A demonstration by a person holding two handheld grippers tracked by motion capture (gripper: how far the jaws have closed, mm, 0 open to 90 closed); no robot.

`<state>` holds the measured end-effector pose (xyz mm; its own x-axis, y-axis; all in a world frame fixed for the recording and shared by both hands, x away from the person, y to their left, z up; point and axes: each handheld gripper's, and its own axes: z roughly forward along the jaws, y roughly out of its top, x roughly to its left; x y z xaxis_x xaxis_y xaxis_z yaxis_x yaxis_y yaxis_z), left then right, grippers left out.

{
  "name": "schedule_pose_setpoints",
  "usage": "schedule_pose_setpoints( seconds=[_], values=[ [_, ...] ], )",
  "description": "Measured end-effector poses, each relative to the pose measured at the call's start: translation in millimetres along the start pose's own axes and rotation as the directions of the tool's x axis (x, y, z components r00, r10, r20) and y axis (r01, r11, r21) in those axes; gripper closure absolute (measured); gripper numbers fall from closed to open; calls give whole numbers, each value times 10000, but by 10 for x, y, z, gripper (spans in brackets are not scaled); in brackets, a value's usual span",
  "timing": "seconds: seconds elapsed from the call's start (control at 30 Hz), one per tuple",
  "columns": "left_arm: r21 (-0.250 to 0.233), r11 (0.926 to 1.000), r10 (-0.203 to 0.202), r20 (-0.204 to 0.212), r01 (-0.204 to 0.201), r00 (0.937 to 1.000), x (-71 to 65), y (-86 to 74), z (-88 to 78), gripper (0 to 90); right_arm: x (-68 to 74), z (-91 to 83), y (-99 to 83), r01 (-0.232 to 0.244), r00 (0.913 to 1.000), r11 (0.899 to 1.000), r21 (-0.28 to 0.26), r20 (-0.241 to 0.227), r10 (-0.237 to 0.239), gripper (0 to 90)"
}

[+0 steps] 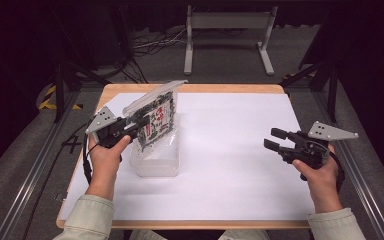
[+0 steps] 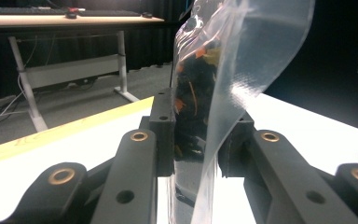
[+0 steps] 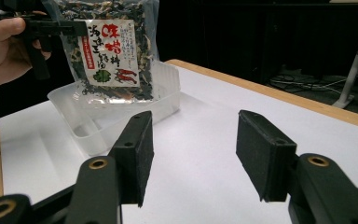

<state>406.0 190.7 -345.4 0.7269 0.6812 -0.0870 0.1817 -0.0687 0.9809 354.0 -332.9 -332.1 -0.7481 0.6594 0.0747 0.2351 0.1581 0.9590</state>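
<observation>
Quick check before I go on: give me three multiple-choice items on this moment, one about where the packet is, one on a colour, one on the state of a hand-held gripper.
1. Where is the snack packet?
A. flat on the table
B. held upright over the clear tub
C. beside the right hand-held gripper

2. What colour is the large lettering on the packet's label?
A. red
B. blue
C. yellow

3. What state is the right hand-held gripper in?
A. shut on the packet
B. shut on nothing
C. open

Key: 1 B, the left hand-held gripper pinches its edge above the tub; 2 A, the right gripper view shows it; 3 C, its jaws stand apart.
</observation>
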Motion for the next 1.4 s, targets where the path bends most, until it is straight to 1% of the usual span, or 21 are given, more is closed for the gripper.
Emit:
schedule_pose_setpoints(
  seconds=[0.13,0.2,0.23,0.33,0.37,0.4,0.43,0.53,0.57,0.63,0.7,0.77,0.9,1.07,1.1,1.13,1.17,1.2,1.23,1.27,1.4],
  values=[
    [-18,9999,-101,10,101,9999,23,-20,-6,721,-4,-3,-1,-25,10000,10000,-21,23,25,470],
    [66,9998,-166,9,165,9999,34,-28,-13,721,-5,0,-3,-42,10000,10000,-11,3,42,470],
    [222,9995,-223,4,223,9998,33,-31,-16,720,-7,2,-5,-37,10000,10000,-5,-3,37,469],
    [594,9980,-195,-1,194,9998,29,-54,-8,720,-6,10,-7,-57,10000,10000,30,-6,57,466],
    [631,9979,-145,1,144,9999,30,-62,-5,720,-5,13,-8,-62,10000,10000,39,-22,62,463],
    [688,9974,-230,-5,230,9997,23,-71,-4,720,-6,17,-9,-57,10000,10000,34,-37,57,463],
    [780,9969,-143,31,140,9999,35,-79,-2,720,-6,18,-10,-67,10000,10000,57,-20,67,462],
    [1058,9942,-218,3,216,9998,59,-107,-10,719,-6,25,-13,-78,10000,9999,72,-44,79,459],
    [1058,9942,-218,3,216,9998,59,-107,-10,718,-6,25,-13,-78,10000,9999,72,-44,79,459],
    [1208,9925,-191,59,182,9998,96,-137,-18,717,-2,30,-14,-75,10000,9999,83,-61,75,458],
    [1207,9925,-219,47,212,9997,107,-147,-20,717,-2,31,-14,-88,9999,9999,83,-68,89,457],
    [1281,9911,-382,68,370,9992,123,-176,-11,717,1,39,-17,-82,9999,9999,136,-93,83,449],
    [1461,9887,-335,-14,333,9994,140,-200,9,716,-3,41,-20,-96,9999,9998,148,-80,97,445],
    [1521,9881,-222,-193,249,9996,134,-196,10,703,-11,47,-22,-113,9999,9998,137,-80,114,445],
    [1559,9875,-172,-252,209,9995,129,-197,13,680,-13,49,-23,-114,9999,9998,139,-84,115,444],
    [1536,9880,-86,-375,143,9993,123,-196,11,637,-15,50,-24,-115,9999,9998,136,-86,116,443],
    [1193,9928,-32,-463,87,9989,119,-196,6,550,-17,51,-25,-116,9999,9998,136,-92,117,442],
    [1031,9946,-89,-502,140,9987,117,-195,-2,468,-22,51,-26,-123,9999,9998,138,-91,124,439],
    [882,9959,-164,-586,216,9981,116,-192,-16,417,-24,50,-27,-139,9999,9998,145,-98,140,437],
    [875,9959,-164,-609,217,9980,116,-187,-31,348,-27,49,-27,-139,9999,9998,149,-75,140,435],
    [990,9951,57,-695,12,9976,91,-173,-126,223,-23,44,-29,-56,10000,9999,151,-39,57,425]
  ],
)
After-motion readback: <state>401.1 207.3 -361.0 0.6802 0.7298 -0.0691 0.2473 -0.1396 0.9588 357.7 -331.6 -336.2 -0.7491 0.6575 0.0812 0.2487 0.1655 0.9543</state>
